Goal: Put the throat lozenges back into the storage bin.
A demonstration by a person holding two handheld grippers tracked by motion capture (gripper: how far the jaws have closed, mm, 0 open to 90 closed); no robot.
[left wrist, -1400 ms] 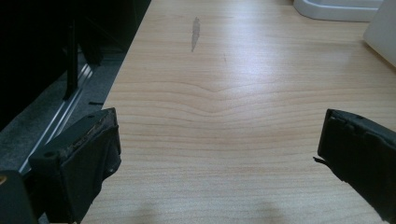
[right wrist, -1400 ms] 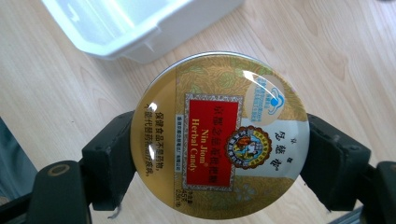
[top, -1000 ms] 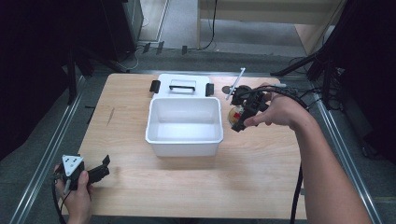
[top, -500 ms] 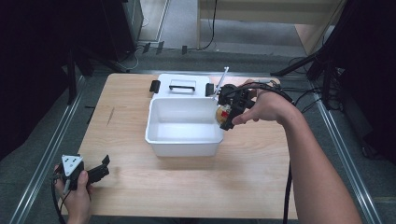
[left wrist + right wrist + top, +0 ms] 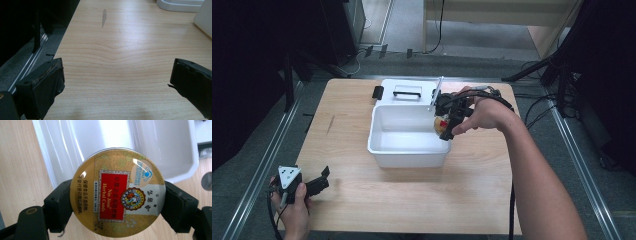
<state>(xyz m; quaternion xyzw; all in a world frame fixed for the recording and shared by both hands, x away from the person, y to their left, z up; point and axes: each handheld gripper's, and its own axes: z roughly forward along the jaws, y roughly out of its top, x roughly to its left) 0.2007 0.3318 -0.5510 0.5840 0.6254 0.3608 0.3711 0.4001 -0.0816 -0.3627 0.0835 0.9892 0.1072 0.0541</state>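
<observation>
A person works at a light wooden worktop (image 5: 472, 195) with a two-jaw gripper in each hand.

The right gripper (image 5: 446, 125) is clamped on a round gold candy tin (image 5: 117, 192), one black jaw pressing each side of its rim. From above, the right hand (image 5: 484, 112) holds the tin (image 5: 441, 123) at the right-hand rim of a white rectangular plastic tub (image 5: 409, 150); whether tin and rim touch cannot be told. In the right gripper view, the tub (image 5: 62, 150) lies beyond the tin.

The tin's lid carries a red panel with gold lettering that reads "Nin Jiom Herbal Candy", with lines of Chinese characters beside it, a round emblem, and a pale circle with a blue mark.

The left gripper (image 5: 319, 179) rests near the front left corner of the worktop, held by the left hand (image 5: 292, 212), with a grey three-cornered plate (image 5: 288, 173) on top. Its jaws stand wide apart with nothing between them, and in the left gripper view bare wood (image 5: 117, 62) shows between them.

The tub sits near the middle of the worktop, and its inside looks empty. Just behind it, toward the far edge, lies a flat white lid with a black handle (image 5: 407, 91). A small black clip (image 5: 377, 92) lies by the lid's left end.
</observation>
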